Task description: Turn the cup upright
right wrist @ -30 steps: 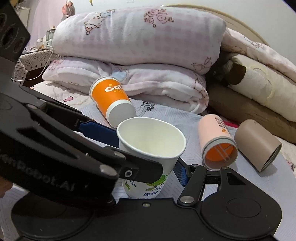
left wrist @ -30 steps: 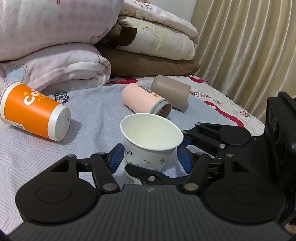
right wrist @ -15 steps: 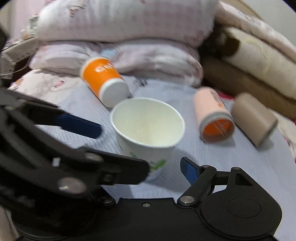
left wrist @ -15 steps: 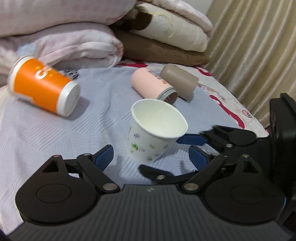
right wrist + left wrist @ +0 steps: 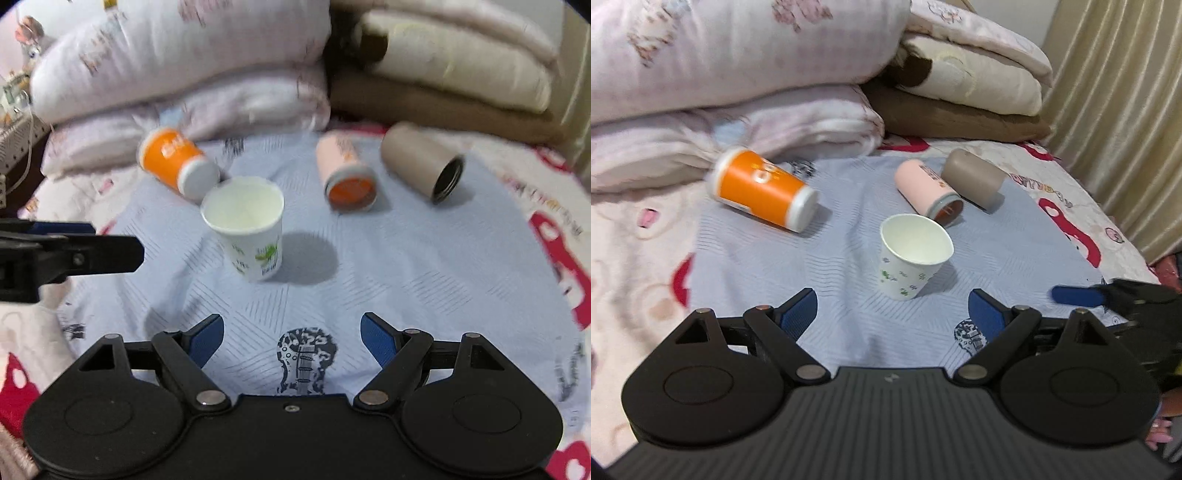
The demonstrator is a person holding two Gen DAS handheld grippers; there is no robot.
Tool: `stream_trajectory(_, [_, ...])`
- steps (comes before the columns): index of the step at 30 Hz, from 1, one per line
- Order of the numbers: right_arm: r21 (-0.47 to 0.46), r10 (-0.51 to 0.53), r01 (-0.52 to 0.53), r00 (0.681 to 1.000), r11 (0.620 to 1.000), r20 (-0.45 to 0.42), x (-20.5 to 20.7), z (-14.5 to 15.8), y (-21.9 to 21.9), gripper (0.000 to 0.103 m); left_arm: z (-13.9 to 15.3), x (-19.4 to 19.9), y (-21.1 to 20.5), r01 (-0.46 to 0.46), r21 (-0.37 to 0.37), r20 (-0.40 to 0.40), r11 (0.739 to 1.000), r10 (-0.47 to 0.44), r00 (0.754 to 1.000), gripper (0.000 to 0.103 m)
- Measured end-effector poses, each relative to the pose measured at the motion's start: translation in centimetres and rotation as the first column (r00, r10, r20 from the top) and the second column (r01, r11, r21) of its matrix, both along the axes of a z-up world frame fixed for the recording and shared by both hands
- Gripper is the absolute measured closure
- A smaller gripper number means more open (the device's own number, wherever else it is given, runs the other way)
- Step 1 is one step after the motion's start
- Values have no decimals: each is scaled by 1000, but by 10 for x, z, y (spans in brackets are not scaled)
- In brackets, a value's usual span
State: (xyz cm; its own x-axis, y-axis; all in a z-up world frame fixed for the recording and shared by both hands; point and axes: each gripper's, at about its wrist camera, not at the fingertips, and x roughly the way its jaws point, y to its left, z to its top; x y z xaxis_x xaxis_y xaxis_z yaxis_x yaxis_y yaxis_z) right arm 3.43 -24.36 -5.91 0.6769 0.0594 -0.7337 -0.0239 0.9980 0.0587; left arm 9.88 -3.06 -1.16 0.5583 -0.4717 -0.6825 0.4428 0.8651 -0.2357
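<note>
A white paper cup with green print [image 5: 910, 254] stands upright, mouth up, on the pale blue bedspread [image 5: 849, 325]; it also shows in the right wrist view [image 5: 249, 230]. My left gripper [image 5: 892, 314] is open and empty, a short way back from the cup. My right gripper [image 5: 291, 336] is open and empty, also pulled back from the cup. The right gripper's blue fingertip [image 5: 1075, 295] shows at the right of the left wrist view. The left gripper's finger [image 5: 74, 251] shows at the left of the right wrist view.
An orange cup [image 5: 762, 188], a pink cup [image 5: 925, 192] and a tan cup [image 5: 973, 181] lie on their sides behind the white cup. Folded quilts [image 5: 738, 74] and blankets [image 5: 967, 96] are stacked at the back. A curtain [image 5: 1126, 110] hangs at the right.
Both grippers let go of the white cup and drew back and up from it. The cup stays upright on the bed.
</note>
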Motion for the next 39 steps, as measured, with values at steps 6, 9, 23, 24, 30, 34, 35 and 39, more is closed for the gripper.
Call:
stream_trajectory(6, [16,13,-15,992,1000,129,-48,36,-8,18,30,-29,21,-77,14,18,997,77,997,14])
stream_trajectory(9, [14,12,-15,984,1000,177,-67,48,-13,18,39,-40,32,-119,22,29,993,118,993,14])
stream_trajectory(23, [-47,-25,45,930,998,367,-112,65,-23,18,24,-76,26,-225,81,46,971,222,974,14])
stream_trajectory(24, [-45,-22,42,927,998,374,-114,64,-23,17,23,-78,24,-227,88,52,970,223,973,14])
stream_trajectory(30, [-46,-38,62,915,997,401,-120,56,-13,6,24,-87,17,-214,110,78,971,207,975,13])
stream_trajectory(34, [-39,-71,95,906,995,418,-120,57,-16,0,21,-88,16,-207,126,71,970,200,977,7])
stream_trajectory(35, [-31,-80,102,908,994,412,-119,56,-19,0,20,-88,16,-212,124,68,969,204,976,7])
stream_trajectory(39, [-9,-114,126,921,992,372,-114,50,-25,0,16,-87,16,-215,137,54,967,209,976,3])
